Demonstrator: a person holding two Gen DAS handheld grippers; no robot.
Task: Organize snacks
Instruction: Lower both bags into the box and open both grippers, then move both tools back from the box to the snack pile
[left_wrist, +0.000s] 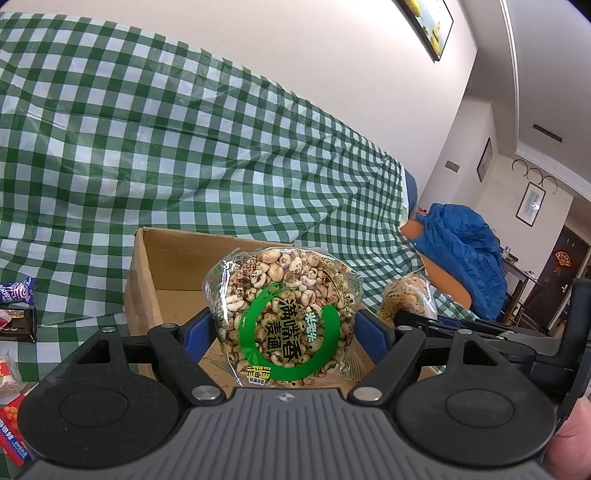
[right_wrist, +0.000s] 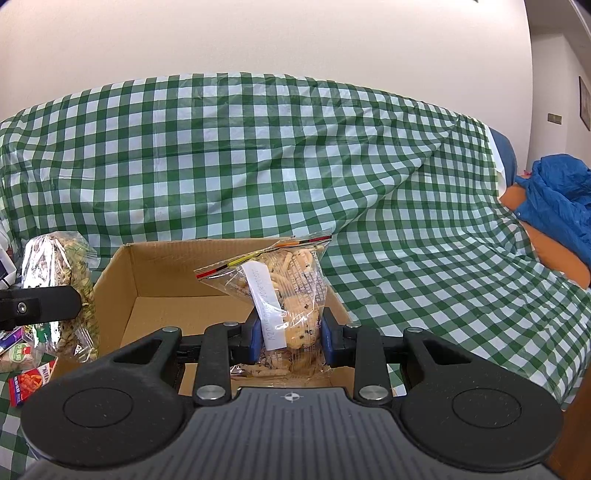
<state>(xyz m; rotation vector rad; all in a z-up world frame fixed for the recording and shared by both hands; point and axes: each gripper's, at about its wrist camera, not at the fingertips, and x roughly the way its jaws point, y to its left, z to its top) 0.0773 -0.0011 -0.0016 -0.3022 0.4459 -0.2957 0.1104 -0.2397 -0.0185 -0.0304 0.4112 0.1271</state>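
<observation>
The open brown cardboard box (right_wrist: 155, 280) sits on the tabletop covered with a green-and-white checked plastic cloth (right_wrist: 424, 295), in front of a draped backrest under the same cloth. The left tongs (left_wrist: 284, 332) hold the round clear-wrapped puffed-grain cake with a green ring label (left_wrist: 284, 317) upright above the box's near part. To their right, the right tongs (right_wrist: 290, 334) hold the clear zip bag of pale biscuit sticks (right_wrist: 291, 291) over the box's right side. Left of the box, small snack packets (left_wrist: 14, 295) lie on the cloth. Far right, a crumpled blue jacket (left_wrist: 465, 251) lies on an orange cushion (right_wrist: 554, 254).
</observation>
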